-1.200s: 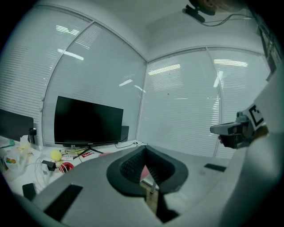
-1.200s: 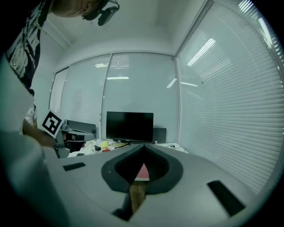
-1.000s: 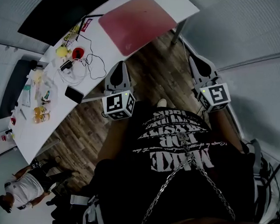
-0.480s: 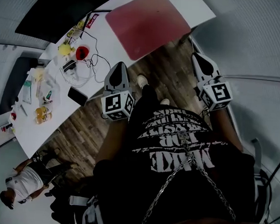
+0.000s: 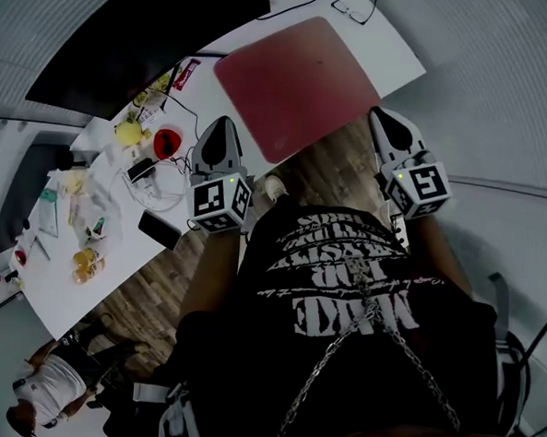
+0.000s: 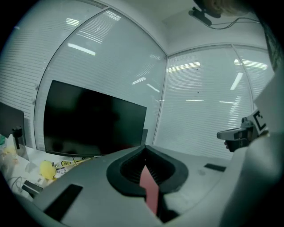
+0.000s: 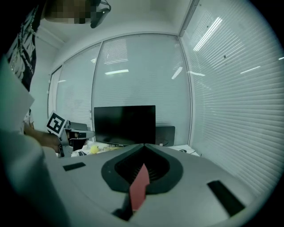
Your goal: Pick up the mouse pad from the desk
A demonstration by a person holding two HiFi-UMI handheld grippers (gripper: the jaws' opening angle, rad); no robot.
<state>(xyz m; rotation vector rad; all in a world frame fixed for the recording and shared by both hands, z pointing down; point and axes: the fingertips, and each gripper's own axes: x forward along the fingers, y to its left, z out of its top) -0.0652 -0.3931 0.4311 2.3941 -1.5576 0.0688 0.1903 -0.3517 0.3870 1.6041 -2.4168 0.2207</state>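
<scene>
A red mouse pad [image 5: 300, 81] lies flat on the white desk [image 5: 395, 47], in front of the dark monitor [image 5: 146, 30]. In the head view my left gripper [image 5: 216, 126] is shut and empty, hovering over the desk's near edge just left of the pad. The right gripper [image 5: 384, 118], likewise shut and empty, hangs by the pad's near right corner at the desk edge. In the left gripper view the closed jaws of the left gripper [image 6: 144, 148] point at the monitor [image 6: 93, 122]. In the right gripper view, the right gripper [image 7: 143, 148] also faces the monitor [image 7: 125, 126]. A red sliver shows through each jaw slit.
Left of the pad the desk carries a red cup [image 5: 169, 144], a yellow object [image 5: 131, 132], tangled cables [image 5: 165, 183], a black phone [image 5: 160, 229] and small clutter. Glasses [image 5: 356, 6] lie behind the pad. Wooden floor lies below; another person [image 5: 50, 389] stands at the lower left.
Both grippers have travelled forward toward the desk, still shut. The left one now overhangs the desk edge beside the pad, and the pad sits nearer in the head view.
</scene>
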